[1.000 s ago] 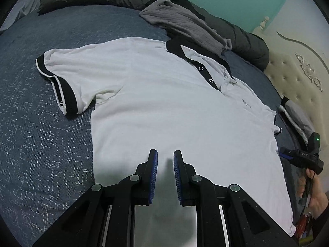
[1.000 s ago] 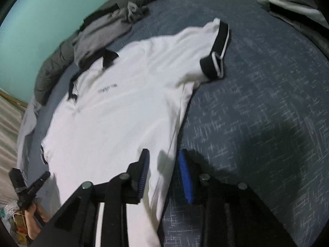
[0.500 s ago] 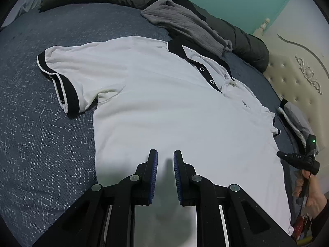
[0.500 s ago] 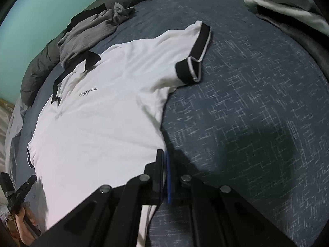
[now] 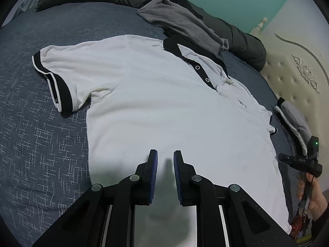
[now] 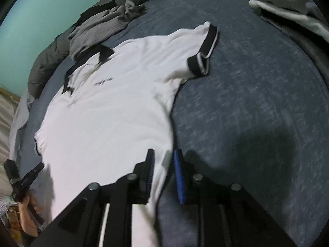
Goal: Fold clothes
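A white polo shirt [image 5: 164, 103] with black collar and cuffs lies spread face up on the blue-grey bed cover [image 5: 37, 144]. My left gripper [image 5: 165, 154] hovers over the shirt's lower middle, its blue pads a small gap apart with nothing between them. In the right wrist view my right gripper [image 6: 163, 154] is at the shirt's [image 6: 115, 107] side edge. Its jaws are opening, and the white edge lies loosely between them, not pinched. Each gripper also shows in the other's view: the right gripper [image 5: 298, 160] with a hand, and the left gripper [image 6: 22, 177].
A crumpled grey garment [image 5: 181, 22] lies past the collar on a dark rolled duvet [image 5: 242, 39]. A cream tufted headboard [image 5: 292, 72] and a stack of folded clothes [image 6: 287, 4] bound one side. Bare bed cover [image 6: 257, 92] stretches beside the shirt.
The right gripper closed on the shirt's side edge half a second ago and has now parted its jaws and pulled back a little. The left gripper has not moved.
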Tool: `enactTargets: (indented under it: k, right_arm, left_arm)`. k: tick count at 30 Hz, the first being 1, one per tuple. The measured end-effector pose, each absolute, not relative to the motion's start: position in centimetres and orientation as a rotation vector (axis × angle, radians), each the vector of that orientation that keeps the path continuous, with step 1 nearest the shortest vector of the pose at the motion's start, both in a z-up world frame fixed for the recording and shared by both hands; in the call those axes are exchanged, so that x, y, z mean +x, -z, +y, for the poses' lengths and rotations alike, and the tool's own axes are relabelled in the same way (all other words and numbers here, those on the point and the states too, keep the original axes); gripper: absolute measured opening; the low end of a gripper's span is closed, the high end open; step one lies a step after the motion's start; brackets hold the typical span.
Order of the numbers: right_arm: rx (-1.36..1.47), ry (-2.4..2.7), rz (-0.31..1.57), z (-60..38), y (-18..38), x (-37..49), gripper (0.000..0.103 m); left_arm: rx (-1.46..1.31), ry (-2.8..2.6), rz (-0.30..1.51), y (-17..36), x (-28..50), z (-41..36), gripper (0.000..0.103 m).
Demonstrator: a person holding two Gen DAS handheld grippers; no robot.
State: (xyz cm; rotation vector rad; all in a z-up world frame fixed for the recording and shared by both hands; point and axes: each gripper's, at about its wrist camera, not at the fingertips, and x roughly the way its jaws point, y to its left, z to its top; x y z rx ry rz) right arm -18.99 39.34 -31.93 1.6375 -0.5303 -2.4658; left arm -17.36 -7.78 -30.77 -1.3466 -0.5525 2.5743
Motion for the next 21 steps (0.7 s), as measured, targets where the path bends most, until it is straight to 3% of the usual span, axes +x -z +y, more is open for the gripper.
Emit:
enactTargets:
  k: [5,8,21]
  right_arm:
    - [1.716,2.42,-0.52,38.2,33.3,-18.0,0.033]
    - [1.717,2.433,-0.493,38.0,33.4,-17.5,0.004]
    - [1.589,2.407,-0.743,41.7,33.8,-16.9,0.003]
  left_arm:
    - [-1.339,-2.572,-0.553,30.6,-17.1,-7.7,0.017]
    - [-1.338,-2.575,-0.56,30.6,-17.1,-8.0,0.017]
    - [-1.333,-2.57,-0.58,30.5,-17.0,-8.4,0.017]
